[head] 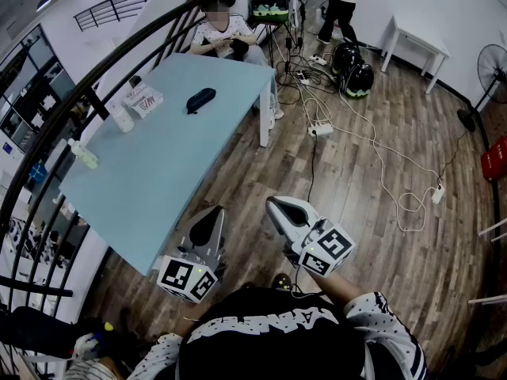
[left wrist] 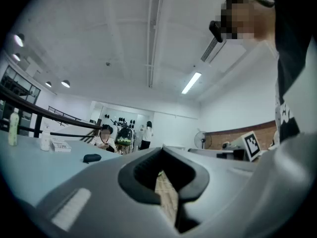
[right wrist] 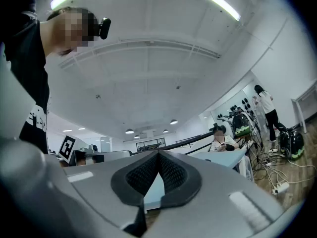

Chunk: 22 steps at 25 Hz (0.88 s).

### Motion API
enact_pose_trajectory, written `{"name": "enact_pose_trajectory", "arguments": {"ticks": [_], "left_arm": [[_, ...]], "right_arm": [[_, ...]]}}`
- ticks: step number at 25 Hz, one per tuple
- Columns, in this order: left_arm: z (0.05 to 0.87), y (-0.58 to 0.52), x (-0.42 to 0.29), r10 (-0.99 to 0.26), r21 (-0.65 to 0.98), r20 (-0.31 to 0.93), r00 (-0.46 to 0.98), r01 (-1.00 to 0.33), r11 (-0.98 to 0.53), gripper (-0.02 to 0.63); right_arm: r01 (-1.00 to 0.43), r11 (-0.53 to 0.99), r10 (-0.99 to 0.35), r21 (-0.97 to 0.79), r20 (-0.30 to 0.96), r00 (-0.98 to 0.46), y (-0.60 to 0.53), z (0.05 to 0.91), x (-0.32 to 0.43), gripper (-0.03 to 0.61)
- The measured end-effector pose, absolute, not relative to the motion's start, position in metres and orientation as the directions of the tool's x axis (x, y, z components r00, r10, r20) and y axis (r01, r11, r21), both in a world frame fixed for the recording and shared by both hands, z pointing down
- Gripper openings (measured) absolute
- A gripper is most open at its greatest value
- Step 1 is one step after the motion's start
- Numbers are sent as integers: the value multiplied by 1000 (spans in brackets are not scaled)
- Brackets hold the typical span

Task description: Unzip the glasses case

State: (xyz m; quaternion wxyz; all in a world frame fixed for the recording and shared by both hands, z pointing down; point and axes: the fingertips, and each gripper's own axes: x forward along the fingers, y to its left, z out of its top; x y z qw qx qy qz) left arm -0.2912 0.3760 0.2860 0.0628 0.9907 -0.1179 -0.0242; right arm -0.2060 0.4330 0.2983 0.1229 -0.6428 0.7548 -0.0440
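Well ahead at eleven o'clock, the dark glasses case (head: 200, 100) lies on the blue table (head: 158, 180). It looks light and semi-stiff, so one end should be pinned while the zip pull is pinched. Its zip is too small to see, and both the left gripper (head: 212, 212) and right gripper (head: 273, 204) are closed and empty, well apart from it.

No legible word or number anywhere. White block lettering across the collar of the black shirt (head: 265, 323), seen from above, folded and not readable. Black-and-white square markers (head: 188, 279) on the left gripper (head: 214, 214) and the right gripper (head: 277, 206): patterns only, no letters or digits. Print on the small white box (head: 143, 100) on the blue table (head: 158, 180), too small to read, and equally blurred in the left gripper view.
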Motion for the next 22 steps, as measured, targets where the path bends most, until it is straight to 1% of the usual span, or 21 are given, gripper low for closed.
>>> {"name": "enact_pose_trajectory", "arguments": {"ticks": [4,12,17,22], "left_arm": [[295,380,-297,-241,169,-8,971,-236,-957,0],[300,382,-293,-260,150,15,965,-260,-954,0],[299,389,-273,-249,147,15,968,-249,-957,0],[298,403,-238,-213,143,-8,977,-210,-967,0]], "right_arm": [[-955,164,-983,-248,-119,-138,440,305,-209,-5],[-933,174,-979,-314,-155,-131,445,311,-199,-5],[-923,194,-973,-332,-187,-137,456,306,-184,-6],[-933,189,-973,-305,-186,-136,473,304,-159,-6]]}}
